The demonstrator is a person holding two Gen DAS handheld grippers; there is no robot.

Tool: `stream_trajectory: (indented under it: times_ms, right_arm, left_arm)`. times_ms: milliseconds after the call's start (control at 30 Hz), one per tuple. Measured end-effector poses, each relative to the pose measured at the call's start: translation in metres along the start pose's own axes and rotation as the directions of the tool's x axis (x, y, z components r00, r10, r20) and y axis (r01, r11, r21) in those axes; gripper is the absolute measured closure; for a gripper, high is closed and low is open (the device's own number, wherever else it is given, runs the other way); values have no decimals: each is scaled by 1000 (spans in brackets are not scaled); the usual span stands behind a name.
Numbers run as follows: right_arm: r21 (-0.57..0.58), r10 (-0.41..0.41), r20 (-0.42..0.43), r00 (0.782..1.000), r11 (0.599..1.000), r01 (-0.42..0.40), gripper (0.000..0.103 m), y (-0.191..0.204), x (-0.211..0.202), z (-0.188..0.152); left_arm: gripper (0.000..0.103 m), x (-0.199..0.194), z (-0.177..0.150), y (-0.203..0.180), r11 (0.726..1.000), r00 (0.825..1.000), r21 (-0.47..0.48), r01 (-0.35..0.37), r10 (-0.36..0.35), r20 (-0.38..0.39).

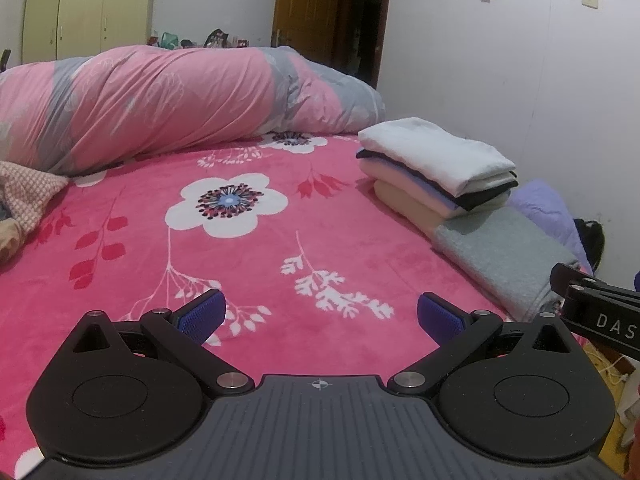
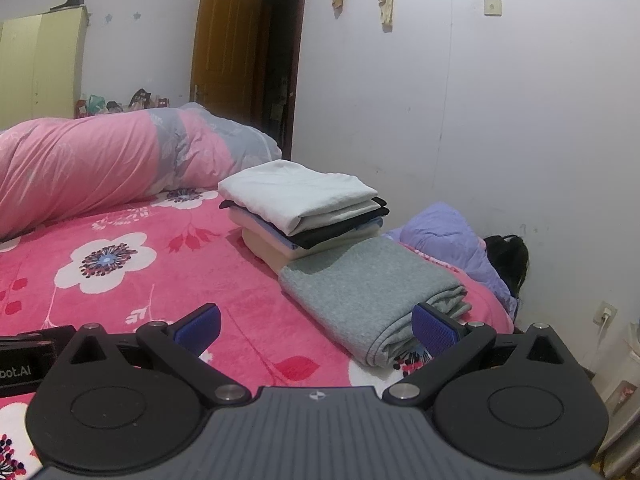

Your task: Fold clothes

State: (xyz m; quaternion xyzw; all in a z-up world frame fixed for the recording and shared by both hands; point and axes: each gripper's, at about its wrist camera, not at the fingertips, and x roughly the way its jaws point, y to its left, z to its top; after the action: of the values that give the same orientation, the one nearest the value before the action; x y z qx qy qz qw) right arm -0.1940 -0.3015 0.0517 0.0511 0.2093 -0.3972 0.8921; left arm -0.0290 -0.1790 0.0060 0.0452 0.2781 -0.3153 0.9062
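Hovering over the bed point(image 1: 280, 248), both the left gripper point(image 1: 321, 314) and right gripper point(image 2: 316, 330) gape empty. Grey garment point(image 2: 360, 284) lies folded against the stack point(image 2: 304, 204); a careless lift could topple it.

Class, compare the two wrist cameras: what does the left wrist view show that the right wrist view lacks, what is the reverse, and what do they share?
Only the left wrist view shows the checked cloth at the bed's left edge. Only the right wrist view shows the wall socket with a plug. Both show the folded stack, the grey folded garment, the rolled pink quilt, and an open, empty gripper: left gripper, right gripper.
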Motion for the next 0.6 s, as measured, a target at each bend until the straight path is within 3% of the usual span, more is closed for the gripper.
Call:
stream_trajectory:
  times_ms: [600]
  right_arm:
    - [-3,-14,-5,1000,1000,14,0,0,1,-1]
  left_arm:
    - [0,1,-1,4,1000,1000,-8,-8,8,-1]
